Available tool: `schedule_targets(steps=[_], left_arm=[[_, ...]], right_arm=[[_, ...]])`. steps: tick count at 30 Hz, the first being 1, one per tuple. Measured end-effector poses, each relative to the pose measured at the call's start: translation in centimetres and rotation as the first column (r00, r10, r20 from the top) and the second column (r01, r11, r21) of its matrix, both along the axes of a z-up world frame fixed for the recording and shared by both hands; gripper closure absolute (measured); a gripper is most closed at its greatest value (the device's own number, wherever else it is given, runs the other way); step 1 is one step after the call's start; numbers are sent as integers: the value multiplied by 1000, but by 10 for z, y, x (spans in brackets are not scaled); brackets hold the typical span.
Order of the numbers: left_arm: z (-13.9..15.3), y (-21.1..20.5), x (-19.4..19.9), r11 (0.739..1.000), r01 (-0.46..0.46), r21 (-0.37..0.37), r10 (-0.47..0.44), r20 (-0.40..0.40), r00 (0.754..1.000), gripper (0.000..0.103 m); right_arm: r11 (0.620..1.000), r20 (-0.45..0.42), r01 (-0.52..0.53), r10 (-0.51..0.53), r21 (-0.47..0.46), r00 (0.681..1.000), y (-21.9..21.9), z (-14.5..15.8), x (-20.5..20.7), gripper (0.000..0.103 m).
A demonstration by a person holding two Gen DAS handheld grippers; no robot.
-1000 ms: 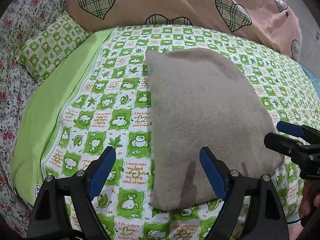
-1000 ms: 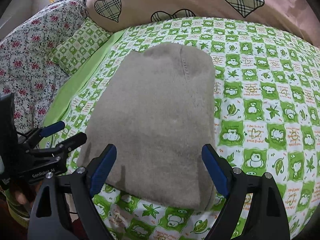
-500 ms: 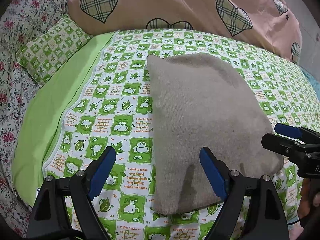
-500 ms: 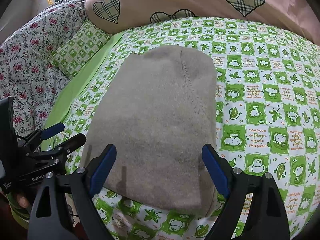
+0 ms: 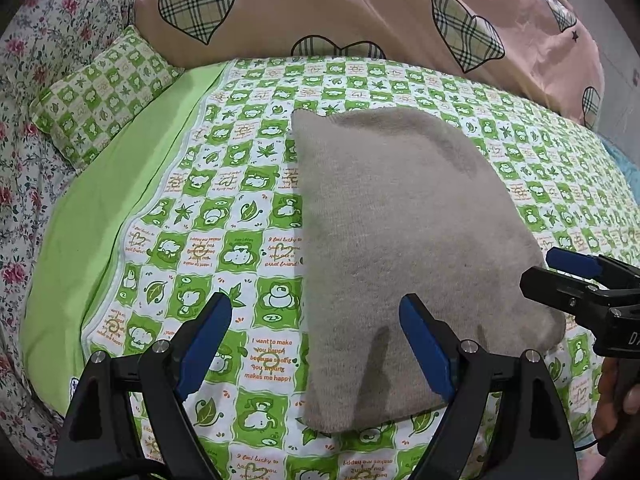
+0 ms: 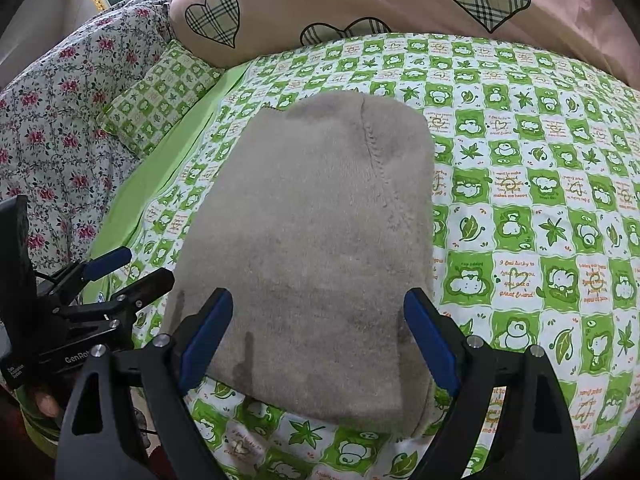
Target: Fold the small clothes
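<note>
**Trainee:** Where does the piece lie, and how do my tools stand?

**Coach:** The grey-beige fuzzy knit garment (image 5: 404, 248) lies flat on the green-and-white checked bedsheet with frogs and leaves (image 5: 248, 216), about midway across the bed and close to its near edge, with its far end reaching toward the pink heart-print duvet (image 5: 360, 12) at the far edge. It looks already folded into a thick rectangle, with a stitched seam showing up its right side in the right wrist view. Your left tool (image 5: 316, 344) is spread wide and holds nothing; it hangs over the garment's near left corner, one blue pad over bare sheet, the other over the knit. Your right tool (image 6: 320, 340) is spread too and empty, straddling the near edge of the garment.

**Trainee:** So what makes the next fold a good one?

**Coach:** I judge one more fold is left, near edge to far edge. Bring each tool down on its own near corner, left and right, and pinch through every layer, not just the top one; the pile is thick and soft, so a shallow bite may slip. Lift both corners evenly, carry them over together and lay them square on the far edge. Keep clear of the small checked pillow (image 5: 104, 92) by the left edge of the bed.
</note>
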State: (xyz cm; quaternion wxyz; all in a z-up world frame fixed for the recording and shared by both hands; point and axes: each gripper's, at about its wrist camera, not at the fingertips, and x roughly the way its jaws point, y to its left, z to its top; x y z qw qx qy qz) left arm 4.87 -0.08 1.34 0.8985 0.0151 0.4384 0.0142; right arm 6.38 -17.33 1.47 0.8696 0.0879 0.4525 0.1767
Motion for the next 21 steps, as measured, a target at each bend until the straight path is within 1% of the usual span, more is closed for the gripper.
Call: schedule_targets(steps=[21], left_arm=[[1,-2,1,1000,-2,-3,2,-1,1000,17]], right_arm=[[1000,-5,-4,4,3,1000,3,-3,2,15]])
